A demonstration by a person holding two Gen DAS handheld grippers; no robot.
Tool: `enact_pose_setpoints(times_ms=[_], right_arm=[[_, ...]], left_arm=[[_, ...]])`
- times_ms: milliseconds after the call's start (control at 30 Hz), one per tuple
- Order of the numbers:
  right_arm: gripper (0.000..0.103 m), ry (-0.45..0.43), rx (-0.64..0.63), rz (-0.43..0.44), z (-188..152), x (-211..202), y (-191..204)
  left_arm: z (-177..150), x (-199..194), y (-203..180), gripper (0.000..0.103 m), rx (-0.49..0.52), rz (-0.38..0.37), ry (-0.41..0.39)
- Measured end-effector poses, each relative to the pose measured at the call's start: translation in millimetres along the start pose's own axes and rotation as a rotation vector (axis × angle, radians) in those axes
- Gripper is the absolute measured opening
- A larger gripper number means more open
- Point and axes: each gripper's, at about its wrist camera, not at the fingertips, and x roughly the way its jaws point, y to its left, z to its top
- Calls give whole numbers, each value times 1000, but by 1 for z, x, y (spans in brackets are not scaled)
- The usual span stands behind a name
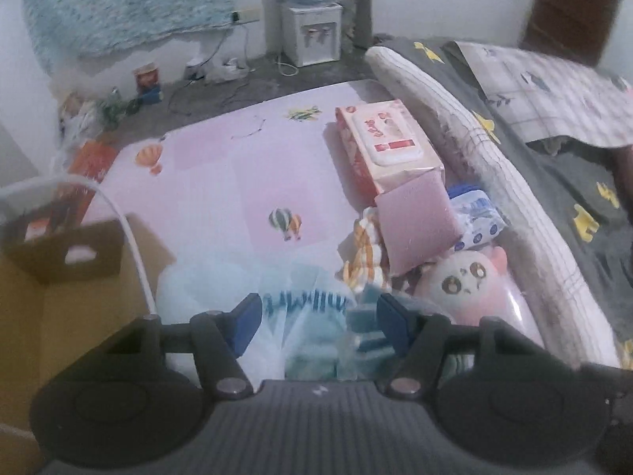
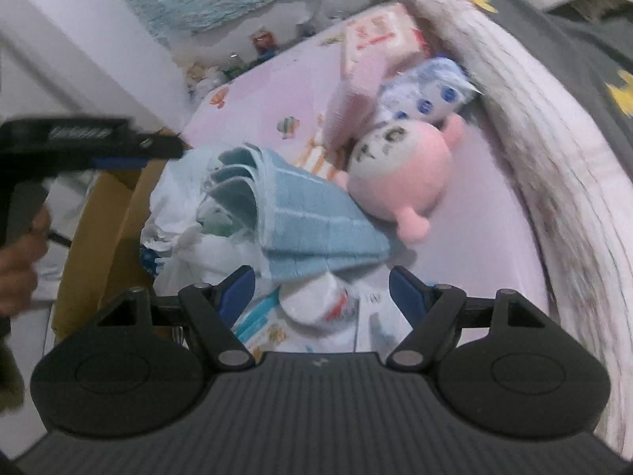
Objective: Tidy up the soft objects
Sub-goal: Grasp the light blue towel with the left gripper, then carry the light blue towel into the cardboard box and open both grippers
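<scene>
1. The left gripper (image 1: 316, 322) hangs over the pile with its blue pads apart; a white plastic bag (image 1: 221, 289) with blue lettering and a folded blue towel (image 1: 372, 340) lie under the gap, but neither pad presses on them; from the right wrist view this gripper (image 2: 118, 158) sits at the left edge, held in a hand (image 2: 19, 257).
2. The right gripper (image 2: 320, 289) also stands open, gripping nothing; a small white packet (image 2: 316, 304) lies below the gap, and the blue towel (image 2: 300, 217) sits just beyond the fingertips, resting on the white bag (image 2: 178, 213).
3. Beside the towel lies a pink plush toy (image 2: 399, 174) with a white face; behind it a pink sponge-like pad (image 2: 348, 111) leans up, next to a blue-and-white pack (image 2: 431, 87).
4. A pink wipes pack (image 1: 387, 142) lies further out on the pink mat (image 1: 237, 182).
5. A cardboard box (image 1: 67, 277) stands at the left of the pile; a rolled white quilt (image 1: 494, 166) borders the right.
</scene>
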Motion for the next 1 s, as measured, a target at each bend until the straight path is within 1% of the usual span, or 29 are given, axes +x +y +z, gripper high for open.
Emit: enact_pose_setpoints(times_ms=[100,200,300,367,467,567,633,733,867,900,933,967,1000], right_arm=[[75,19,-58,31,12,18,4],[75,16,-87,55,20,33,8],[75,48,-77,87,23,51,9],[75,72,-75,115,20,62,12],[76,88,-107,133,14,72,21],[76,87,-131,140,10,74,23],[76,87,-124,148,9,72,19],[75,87,-135,145,6,63,12],[75,81,-138,116,0,48,-3],[75,79,-129,105,-1,45,-8],[75,76,-114,97,-1,41,-15],[75,69,-94,88,-1,38,-21],[75,60,-72,82,0,34,-28]], left_arm=[[19,9,-6,65,0,-31,6],[37,23,-16,66,0,-117,42],[45,41,-33,68,64,-209,124],[43,53,-47,69,131,-240,173],[30,71,-68,71,253,-245,255],[15,85,-82,70,348,-217,318],[8,89,-83,70,377,-207,342],[3,93,-78,69,360,-200,376],[1,98,-72,58,338,-194,414],[0,97,-72,48,342,-192,415],[-2,97,-72,42,348,-189,417],[-3,97,-72,33,352,-186,419],[-5,97,-72,29,348,-185,420]])
